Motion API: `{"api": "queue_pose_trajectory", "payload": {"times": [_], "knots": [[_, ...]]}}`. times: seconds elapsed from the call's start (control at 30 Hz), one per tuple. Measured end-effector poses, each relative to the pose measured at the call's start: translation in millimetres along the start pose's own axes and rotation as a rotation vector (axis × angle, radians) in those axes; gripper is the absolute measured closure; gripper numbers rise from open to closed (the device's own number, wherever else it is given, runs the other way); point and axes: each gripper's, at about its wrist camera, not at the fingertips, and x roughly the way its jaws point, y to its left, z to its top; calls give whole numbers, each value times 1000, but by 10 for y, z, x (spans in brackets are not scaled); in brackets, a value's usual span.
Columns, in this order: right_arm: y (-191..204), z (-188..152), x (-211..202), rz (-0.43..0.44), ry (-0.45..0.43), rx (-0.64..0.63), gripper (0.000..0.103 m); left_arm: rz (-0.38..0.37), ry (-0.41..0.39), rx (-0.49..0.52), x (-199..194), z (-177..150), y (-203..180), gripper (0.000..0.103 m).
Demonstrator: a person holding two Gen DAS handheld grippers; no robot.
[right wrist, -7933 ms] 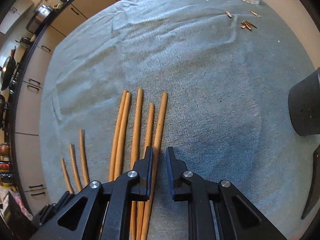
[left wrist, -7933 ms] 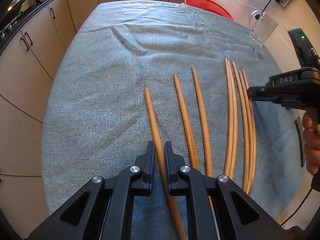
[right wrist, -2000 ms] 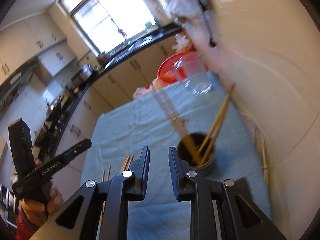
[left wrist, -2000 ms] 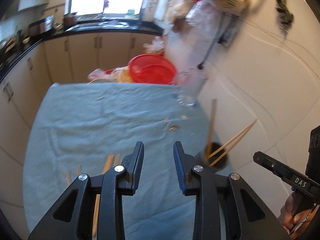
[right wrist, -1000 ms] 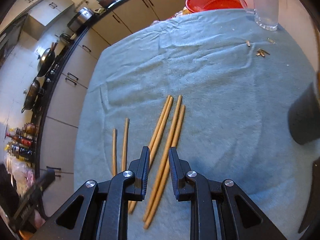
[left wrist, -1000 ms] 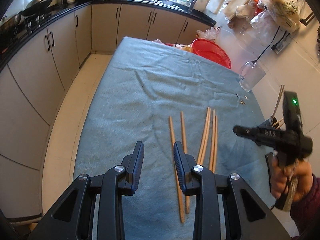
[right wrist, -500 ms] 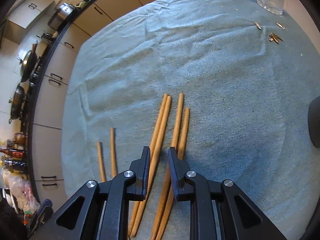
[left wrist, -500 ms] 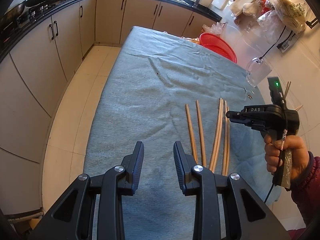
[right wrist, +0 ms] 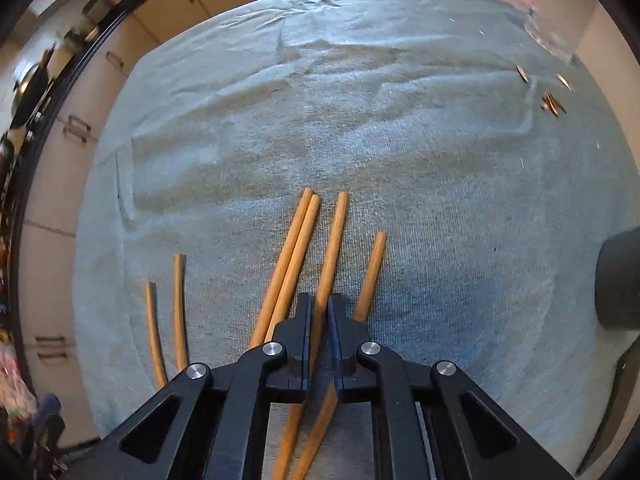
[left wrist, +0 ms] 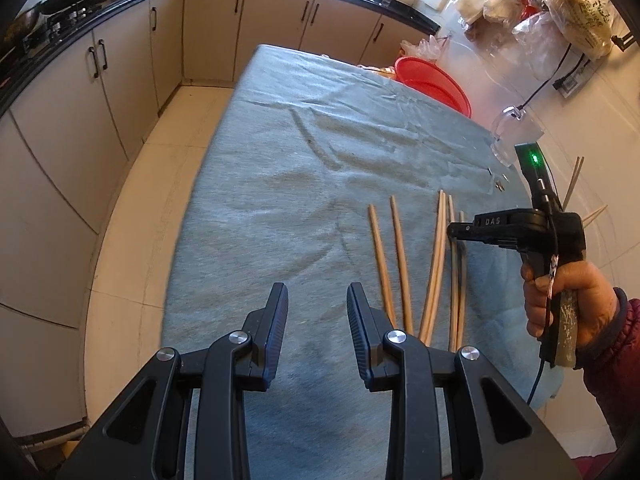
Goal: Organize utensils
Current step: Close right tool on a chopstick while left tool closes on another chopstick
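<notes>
Several wooden chopsticks lie side by side on a blue-grey cloth. My right gripper is down on the cloth and shut on one chopstick, which runs between its fingers; it also shows in the left wrist view, low over the right chopsticks. My left gripper is open and empty, above the cloth to the left of the chopsticks. A dark holder cup stands at the right edge; chopsticks in it show behind the right hand.
A red basin and a clear glass jug stand at the far end of the table. Small scraps lie near the jug. Cabinets and floor lie to the left of the table edge.
My right gripper has come down onto the chopsticks and closed on one. My left gripper has shifted left and stays open.
</notes>
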Motion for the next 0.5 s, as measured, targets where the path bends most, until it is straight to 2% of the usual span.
{"api": "queue_pose_trajectory", "payload": {"times": [0.13, 0.27, 0.5], "knots": [[-73, -107, -138, 82, -29, 13, 96, -24, 26, 27, 151, 71, -152, 71], [-108, -256, -481, 153, -98, 10, 96, -40, 72, 42, 416, 147, -304, 70], [-119, -518, -1030, 188, -217, -30, 96, -12, 153, 65, 894, 234, -518, 70]]}}
